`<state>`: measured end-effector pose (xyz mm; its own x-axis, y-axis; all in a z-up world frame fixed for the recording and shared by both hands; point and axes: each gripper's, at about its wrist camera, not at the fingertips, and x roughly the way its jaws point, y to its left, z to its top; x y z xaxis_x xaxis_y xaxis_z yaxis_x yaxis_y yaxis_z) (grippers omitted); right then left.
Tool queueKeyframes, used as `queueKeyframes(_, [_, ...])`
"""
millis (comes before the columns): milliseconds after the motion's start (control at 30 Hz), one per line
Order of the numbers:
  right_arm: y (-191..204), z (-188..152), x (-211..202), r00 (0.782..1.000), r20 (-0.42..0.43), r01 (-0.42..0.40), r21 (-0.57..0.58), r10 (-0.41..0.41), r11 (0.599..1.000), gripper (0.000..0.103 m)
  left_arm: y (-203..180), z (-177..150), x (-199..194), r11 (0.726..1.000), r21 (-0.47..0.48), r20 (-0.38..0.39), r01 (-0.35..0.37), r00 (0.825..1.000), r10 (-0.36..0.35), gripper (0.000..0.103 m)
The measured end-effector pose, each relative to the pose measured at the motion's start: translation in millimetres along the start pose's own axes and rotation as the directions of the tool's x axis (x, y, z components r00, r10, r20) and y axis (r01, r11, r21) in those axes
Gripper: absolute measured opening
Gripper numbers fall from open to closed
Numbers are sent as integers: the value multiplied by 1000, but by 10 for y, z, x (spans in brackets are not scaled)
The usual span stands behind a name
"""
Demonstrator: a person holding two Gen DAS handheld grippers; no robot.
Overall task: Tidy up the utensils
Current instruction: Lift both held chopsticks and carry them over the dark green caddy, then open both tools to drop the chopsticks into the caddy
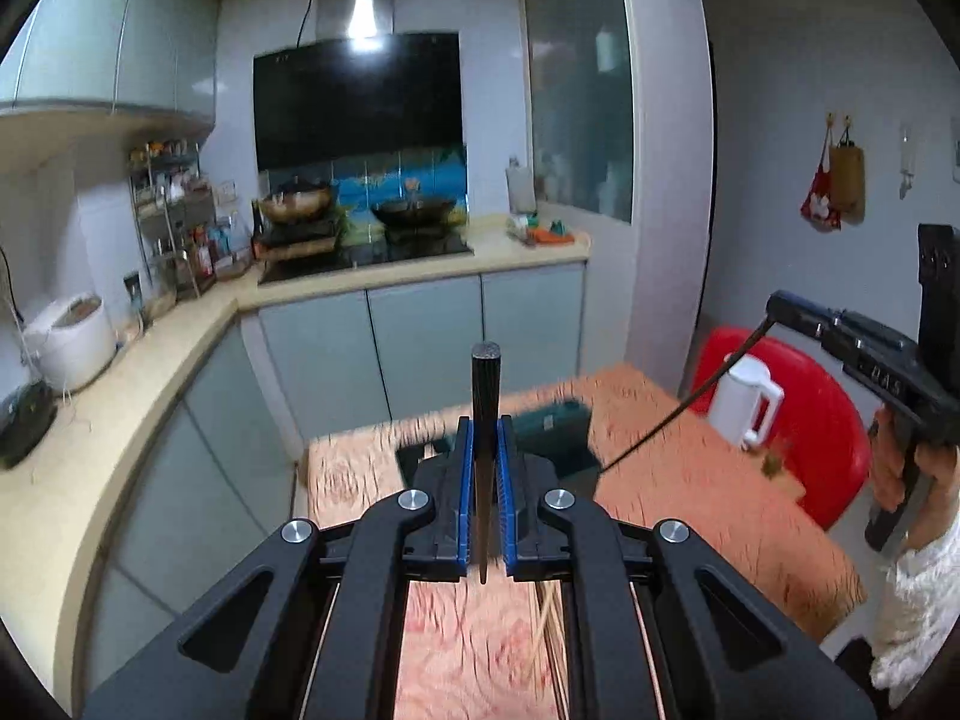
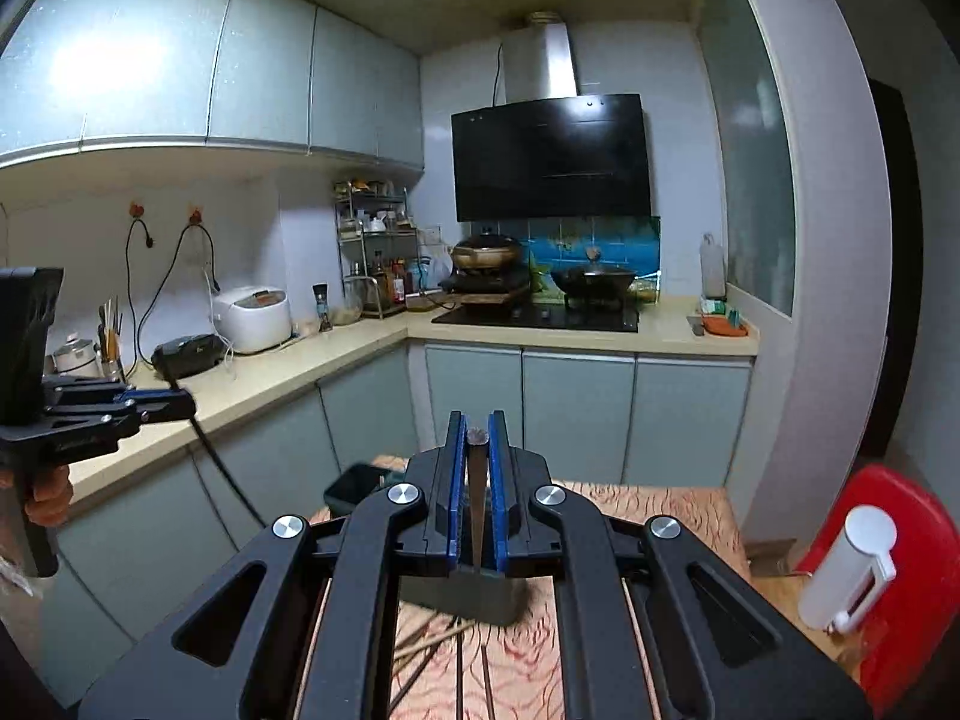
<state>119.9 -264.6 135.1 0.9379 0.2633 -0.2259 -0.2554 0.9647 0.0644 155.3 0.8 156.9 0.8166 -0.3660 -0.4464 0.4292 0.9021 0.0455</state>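
Chopsticks are the things being sorted, and each gripper has one clamped. In the left wrist view, the left gripper point(image 1: 485, 450) has its blue pads closed tight on a dark chopstick point(image 1: 483, 396) that stands nearly upright between them, its blunt end poking above the fingertips. Below it lies a blurred table with an orange patterned cloth point(image 1: 690, 480) and a dark green box point(image 1: 555, 432). More chopsticks point(image 1: 546, 630) lie loose on the cloth under the tool. At the right edge a hand point(image 1: 900, 462) holds the right gripper point(image 1: 780, 306), from which a second dark chopstick point(image 1: 678, 408) slants down. In the right wrist view, that gripper point(image 2: 477, 450) is likewise shut on its chopstick point(image 2: 478, 480), seen end-on. A white kettle point(image 1: 744, 399) sits on a red chair point(image 1: 828, 420).
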Motion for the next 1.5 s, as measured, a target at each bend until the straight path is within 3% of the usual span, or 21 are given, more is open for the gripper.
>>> queueKeyframes(200, [-6, 92, 348, 998, -52, 33, -29, -35, 999, 8, -161, 284, 381, 1000, 7, 52, -10, 999, 9, 7])
queueKeyframes(300, [-18, 50, 530, 995, -89, 43, -30, -46, 999, 8, -195, 303, 698, 1000, -11, 38, -7, 999, 7, 7])
queueKeyframes(600, [-32, -231, 1044, 975, -217, 45, -18, -48, 999, 8, -169, -73, 1559, 998, -52, -98, -17, 995, 12, 7])
queueKeyframes(800, [-15, -382, 1161, 968, -246, 44, -5, -44, 999, 9, -80, -286, 1754, 997, -70, -139, -44, 990, 34, 8])
queueKeyframes(833, [-16, -388, 1164, 968, -247, 42, -4, -42, 999, 10, -66, -297, 1753, 996, -74, -142, -46, 989, 35, 12])
queueKeyframes(900, [-8, -382, 1156, 969, -244, 41, -10, -42, 999, 10, -39, -303, 1719, 995, -84, -138, -53, 990, 41, 31])
queueKeyframes(933, [-15, -374, 1153, 969, -243, 40, -10, -42, 999, 12, -16, -294, 1698, 994, -88, -133, -60, 990, 48, 47])
queueKeyframes(967, [-8, -369, 1137, 970, -239, 42, -11, -44, 999, 16, 6, -287, 1651, 993, -97, -119, -68, 991, 56, 53])
queueKeyframes(1033, [-28, -345, 1121, 973, -226, 53, -7, -53, 999, 37, 51, -273, 1583, 992, -109, -108, -68, 993, 56, 57])
queueKeyframes(1067, [-37, -333, 1110, 974, -219, 56, -5, -56, 998, 40, 60, -259, 1556, 991, -113, -104, -69, 993, 58, 63])
queueKeyframes(1267, [-26, -257, 921, 983, -173, 69, -5, -69, 998, 50, 105, -250, 1247, 987, -140, -48, -74, 997, 68, 80])
queueKeyframes(1500, [-4, -244, 534, 991, -116, 65, -22, -67, 998, 51, 8, -451, 937, 990, -127, -29, -55, 998, 52, 83])
